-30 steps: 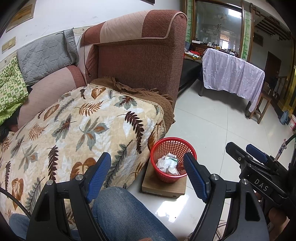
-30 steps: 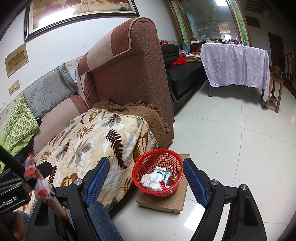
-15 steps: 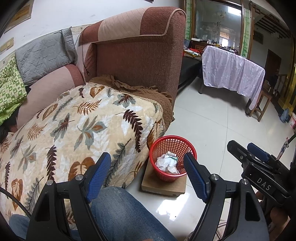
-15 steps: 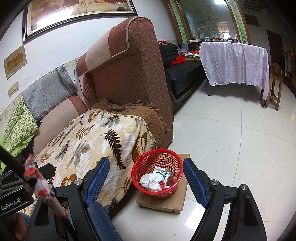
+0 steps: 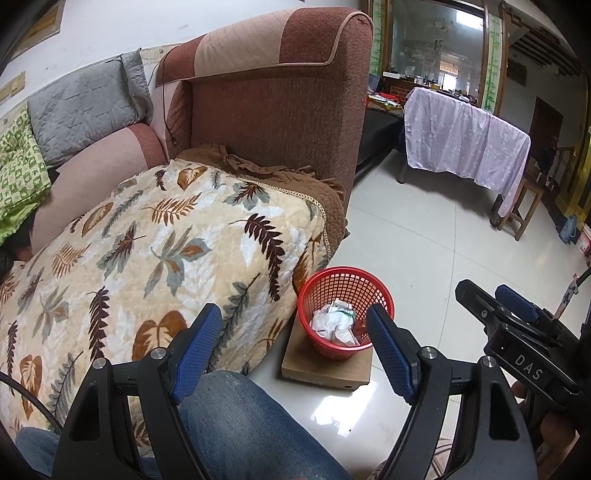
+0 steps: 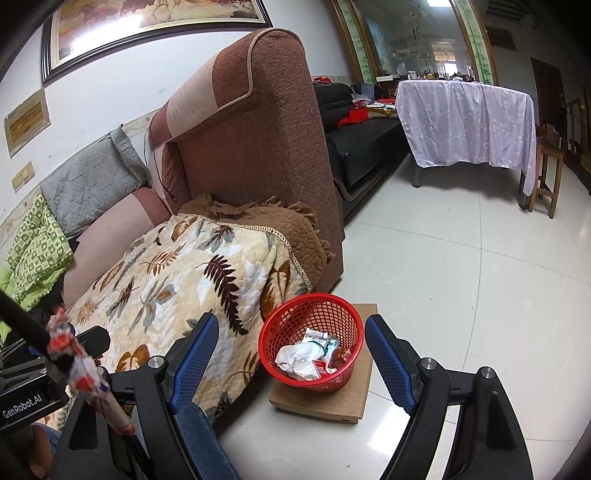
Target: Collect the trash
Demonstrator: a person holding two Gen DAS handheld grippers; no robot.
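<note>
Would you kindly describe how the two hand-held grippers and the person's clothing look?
Both the left hand-held gripper and the right hand-held gripper have black frames, silver bolts and textured blue pads. One body reads "DAS", the other "GenRobot.AI". The person wears blue jeans.

one red mesh basket was seen, set on one flat cardboard box; the crumpled wrappers inside it were heaped together and could not be counted exactly. two grippers were counted, the left gripper and the right gripper, each with two blue-padded fingers spread wide apart. one brown sofa was seen, with one leaf-patterned blanket, one brown quilted throw, one grey quilted cover and one green patterned cloth counted on it. one table under a lilac cloth and one wooden stool were counted, and one framed picture on the wall
</note>
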